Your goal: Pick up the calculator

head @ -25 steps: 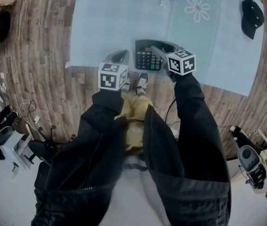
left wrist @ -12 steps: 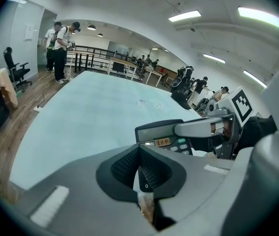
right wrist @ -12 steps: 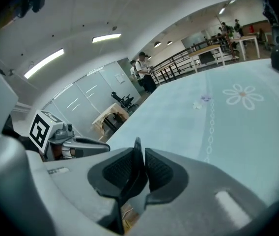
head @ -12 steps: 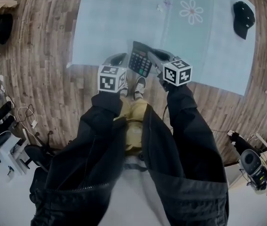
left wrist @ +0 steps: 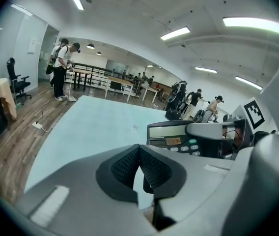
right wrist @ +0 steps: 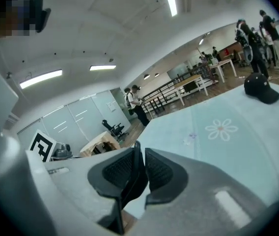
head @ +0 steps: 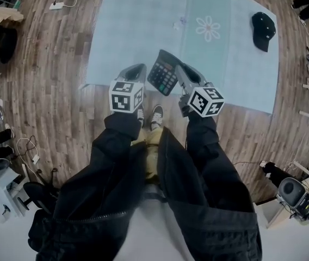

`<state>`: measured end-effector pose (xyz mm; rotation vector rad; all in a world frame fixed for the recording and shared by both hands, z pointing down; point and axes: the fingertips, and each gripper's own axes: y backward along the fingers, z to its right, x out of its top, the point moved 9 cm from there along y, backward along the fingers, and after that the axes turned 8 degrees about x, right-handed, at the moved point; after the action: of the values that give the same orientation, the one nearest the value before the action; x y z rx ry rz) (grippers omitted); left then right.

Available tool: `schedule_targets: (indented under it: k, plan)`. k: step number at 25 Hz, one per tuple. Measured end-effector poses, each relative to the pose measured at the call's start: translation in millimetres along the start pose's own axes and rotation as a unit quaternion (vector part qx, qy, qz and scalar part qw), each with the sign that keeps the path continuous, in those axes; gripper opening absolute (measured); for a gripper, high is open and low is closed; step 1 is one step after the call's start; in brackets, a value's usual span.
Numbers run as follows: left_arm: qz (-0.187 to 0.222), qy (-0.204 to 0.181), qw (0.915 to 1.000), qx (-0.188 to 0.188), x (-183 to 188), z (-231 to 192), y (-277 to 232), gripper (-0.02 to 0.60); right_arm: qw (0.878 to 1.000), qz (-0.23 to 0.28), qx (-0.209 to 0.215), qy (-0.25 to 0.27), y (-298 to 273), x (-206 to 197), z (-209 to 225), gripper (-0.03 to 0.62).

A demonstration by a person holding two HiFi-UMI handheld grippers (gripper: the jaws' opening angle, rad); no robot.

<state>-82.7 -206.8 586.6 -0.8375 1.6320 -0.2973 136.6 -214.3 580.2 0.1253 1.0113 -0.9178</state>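
Stood over a wood-plank floor (head: 51,64) with a pale blue mat (head: 138,31) spread across it, printed with a white flower (head: 208,28). Saw a black cap (head: 263,30) lying near the mat's far right corner. Was lit by long ceiling strips (left wrist: 255,24). Held a black chair (left wrist: 17,82) at left, tables (left wrist: 117,84) farther back, glass partitions (right wrist: 75,117) along one wall.

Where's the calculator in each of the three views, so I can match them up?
Head view: the calculator sits at centre, keys up, tilted, above the two marker cubes.
Left gripper view: right of centre, display facing the camera.
Right gripper view: edge-on, a thin dark slab clamped between the jaws.
Shared landmark: the blue mat, which lies beyond the calculator in every view.
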Motion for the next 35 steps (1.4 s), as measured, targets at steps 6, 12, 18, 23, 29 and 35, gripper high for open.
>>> schedule_targets:
  k: [6, 12, 18, 23, 29, 35]
  plan:
    - [0.071, -0.015, 0.9973, -0.010, 54, 16, 24, 0.000, 0.996, 0.074, -0.032, 0.025, 28, 47, -25, 0.071]
    - [0.135, -0.010, 0.9898, -0.045, 108, 35, 50, 0.000, 0.988, 0.117, -0.067, 0.069, 52, 99, -63, 0.071]
    - [0.193, -0.035, 0.9785, -0.063, 155, 53, 77, 0.000, 0.975, 0.167, -0.070, 0.125, 75, 148, -100, 0.070]
    - [0.224, -0.047, 0.9709, -0.071, 184, 62, 91, 0.000, 0.966, 0.196, -0.063, 0.157, 88, 179, -119, 0.069]
    - [0.262, -0.070, 0.9589, -0.085, 217, 81, 105, 0.000, 0.953, 0.224, -0.068, 0.192, 100, 207, -134, 0.069]
    - [0.291, -0.085, 0.9490, -0.087, 238, 92, 113, 0.000, 0.942, 0.249, -0.066, 0.216, 106, 227, -143, 0.069]
